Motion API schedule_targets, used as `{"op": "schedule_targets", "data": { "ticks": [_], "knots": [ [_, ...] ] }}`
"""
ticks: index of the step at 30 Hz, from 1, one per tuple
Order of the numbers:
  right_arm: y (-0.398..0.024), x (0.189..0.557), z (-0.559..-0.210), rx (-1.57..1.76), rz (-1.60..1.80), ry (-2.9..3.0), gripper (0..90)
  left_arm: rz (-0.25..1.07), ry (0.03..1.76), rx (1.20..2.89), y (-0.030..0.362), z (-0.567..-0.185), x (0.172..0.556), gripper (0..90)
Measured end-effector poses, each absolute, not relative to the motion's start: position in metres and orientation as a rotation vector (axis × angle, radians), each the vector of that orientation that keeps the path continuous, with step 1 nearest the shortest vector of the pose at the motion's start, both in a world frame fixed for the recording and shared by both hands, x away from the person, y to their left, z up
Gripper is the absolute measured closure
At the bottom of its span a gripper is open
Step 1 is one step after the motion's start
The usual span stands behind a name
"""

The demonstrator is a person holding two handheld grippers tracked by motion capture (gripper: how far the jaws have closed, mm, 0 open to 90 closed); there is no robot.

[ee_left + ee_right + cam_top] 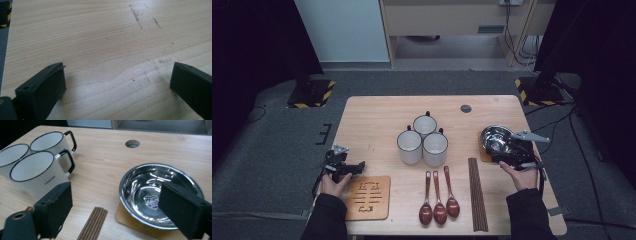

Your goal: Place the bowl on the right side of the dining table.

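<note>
Steel catches the light: the bowl (160,195) sits on a wooden coaster (130,218), just ahead of the right claw (504,150) and a little toward its right jaw, whose tip overlaps the near rim in the right gripper view. That claw is spread wide with nothing pinched. The bowl is round with no long axis, mouth up. By contrast, the chopsticks (93,225) lie lengthwise toward that claw. Across the table the left claw (343,167), also spread, rests well away, so the right hand is nearer.
</note>
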State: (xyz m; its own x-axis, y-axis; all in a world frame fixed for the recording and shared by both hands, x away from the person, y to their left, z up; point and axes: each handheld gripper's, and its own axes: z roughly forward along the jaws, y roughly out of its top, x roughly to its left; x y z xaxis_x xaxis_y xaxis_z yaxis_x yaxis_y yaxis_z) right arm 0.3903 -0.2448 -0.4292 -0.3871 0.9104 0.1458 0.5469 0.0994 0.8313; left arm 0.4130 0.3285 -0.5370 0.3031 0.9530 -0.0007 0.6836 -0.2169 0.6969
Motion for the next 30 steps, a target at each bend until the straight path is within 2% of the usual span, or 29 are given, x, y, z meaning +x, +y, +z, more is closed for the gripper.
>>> {"op": "schedule_targets", "data": {
  "ticks": [2,16,30],
  "knots": [
    [-0.243,0.386,-0.432,1.418,1.208,1.981,17.1,0.587,1.449,1.982,0.329,-0.537,0.413,0.0],
    [-0.221,0.357,-0.447,1.374,1.161,2.079,24.2,0.587,1.449,1.982,0.328,-0.537,0.413,0.0],
    [-0.192,0.348,-0.463,1.298,1.134,2.186,25.8,0.587,1.449,1.982,0.328,-0.537,0.413,0.0]
  ]
}}
